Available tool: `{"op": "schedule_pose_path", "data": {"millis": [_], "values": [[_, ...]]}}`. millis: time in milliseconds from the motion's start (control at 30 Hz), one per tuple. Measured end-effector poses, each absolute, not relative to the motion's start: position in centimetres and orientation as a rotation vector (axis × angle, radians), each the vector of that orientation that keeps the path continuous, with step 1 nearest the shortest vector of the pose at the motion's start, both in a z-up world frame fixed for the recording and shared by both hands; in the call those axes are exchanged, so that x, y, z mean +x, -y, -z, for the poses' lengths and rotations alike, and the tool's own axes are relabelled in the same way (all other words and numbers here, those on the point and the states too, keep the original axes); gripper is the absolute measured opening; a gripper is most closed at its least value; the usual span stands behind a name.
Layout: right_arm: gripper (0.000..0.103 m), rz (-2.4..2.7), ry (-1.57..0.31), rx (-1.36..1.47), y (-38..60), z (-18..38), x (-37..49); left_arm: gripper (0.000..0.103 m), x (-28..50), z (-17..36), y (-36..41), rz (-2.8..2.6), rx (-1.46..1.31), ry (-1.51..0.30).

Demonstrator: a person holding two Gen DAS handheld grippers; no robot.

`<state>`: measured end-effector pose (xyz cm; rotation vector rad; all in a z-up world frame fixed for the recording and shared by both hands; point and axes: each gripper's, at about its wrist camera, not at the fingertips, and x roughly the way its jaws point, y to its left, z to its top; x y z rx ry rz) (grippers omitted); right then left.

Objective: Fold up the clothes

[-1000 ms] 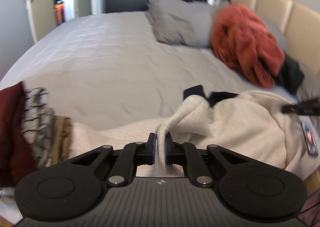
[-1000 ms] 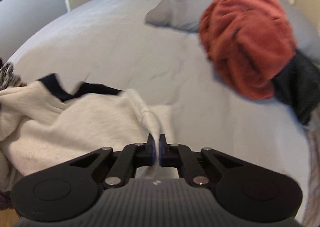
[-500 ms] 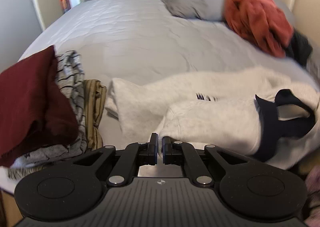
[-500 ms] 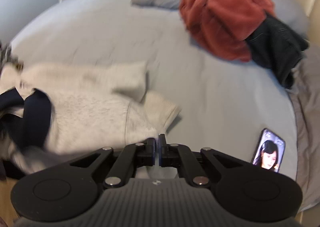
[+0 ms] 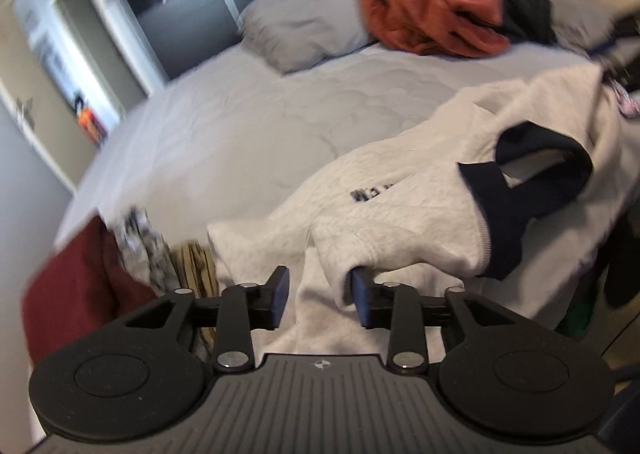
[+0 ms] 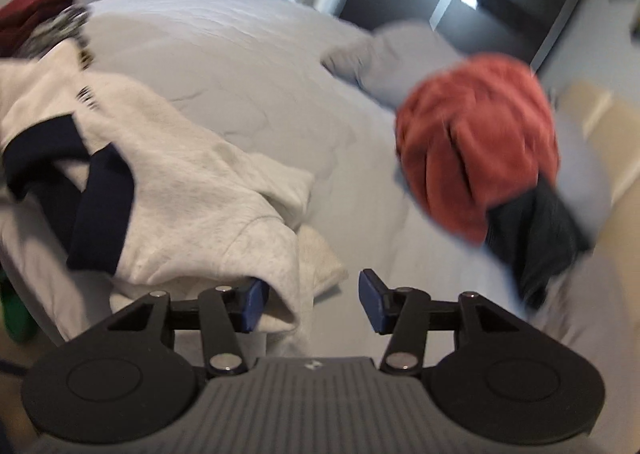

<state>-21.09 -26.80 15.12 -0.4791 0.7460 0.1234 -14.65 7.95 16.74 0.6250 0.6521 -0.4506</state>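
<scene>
A cream sweatshirt (image 5: 400, 210) with a navy collar (image 5: 516, 190) and dark lettering lies spread along the near edge of the grey bed (image 5: 248, 110). My left gripper (image 5: 320, 294) is open, with the sweatshirt's shoulder fabric loose between and over its fingers. In the right wrist view the same sweatshirt (image 6: 180, 190) lies to the left, its navy collar (image 6: 100, 198) facing me. My right gripper (image 6: 310, 300) is open, and a fold of the sweatshirt drapes against its left finger (image 6: 252, 302).
A stack of folded clothes, maroon (image 5: 76, 286), striped and tan, sits at the bed's left near corner. A rust-red garment (image 5: 432, 14) and a black one (image 6: 536, 230) are heaped by the grey pillow (image 5: 304, 26) and the beige headboard.
Both grippers have opened and let go of the sweatshirt, which was pinched in each before. The sweatshirt now lies spread on the bed. Both views have tilted.
</scene>
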Motion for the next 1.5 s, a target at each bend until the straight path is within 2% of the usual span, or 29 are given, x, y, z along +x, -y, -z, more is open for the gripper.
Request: {"op": "schedule_pose_path", "data": {"millis": [67,333,500,733,1000,1167,1267,1333,1367,1400,1500], "values": [[0.052,-0.156,-0.729,-0.560,26.0,-14.7,-21.7,0.044,-15.9,-16.8,-6.9,0.479,0.717,-0.597],[0.052,-0.259,-0.609,-0.950,22.0,-12.4,-23.8,0.045,-19.5,-14.0,-3.3,0.574,1.071,-0.474],[0.060,-0.313,-0.509,-1.236,19.7,-10.2,-25.3,0.045,-19.1,-11.7,-3.0,0.551,1.180,-0.433],[0.060,-0.365,-0.499,-1.294,18.8,-9.5,-25.0,0.044,-19.7,-10.8,-1.3,0.609,1.221,-0.335],[0.057,-0.429,-0.479,-1.319,18.6,-8.5,-24.6,0.045,-19.6,-8.3,-1.4,0.613,1.336,-0.373],[0.043,-0.373,-0.416,-1.253,18.9,-9.7,-23.6,0.044,-18.8,-7.6,-1.9,0.565,1.363,-0.402],[0.042,-0.287,-0.381,-1.103,19.5,-11.8,-22.1,0.045,-18.6,-7.3,-1.8,0.547,1.370,-0.401],[0.036,-0.257,-0.395,-0.987,20.1,-13.1,-20.8,0.046,-18.6,-7.5,-1.4,0.546,1.359,-0.377],[0.021,-0.246,-0.409,-0.940,20.3,-13.6,-20.2,0.046,-18.7,-7.8,-1.2,0.549,1.347,-0.361],[0.013,-0.234,-0.421,-0.899,20.6,-13.9,-19.6,0.047,-18.7,-8.0,-1.0,0.556,1.339,-0.348],[0.011,-0.188,-0.437,-0.764,21.6,-15.2,-18.1,0.047,-18.9,-7.9,-0.2,0.580,1.361,-0.323]]}}
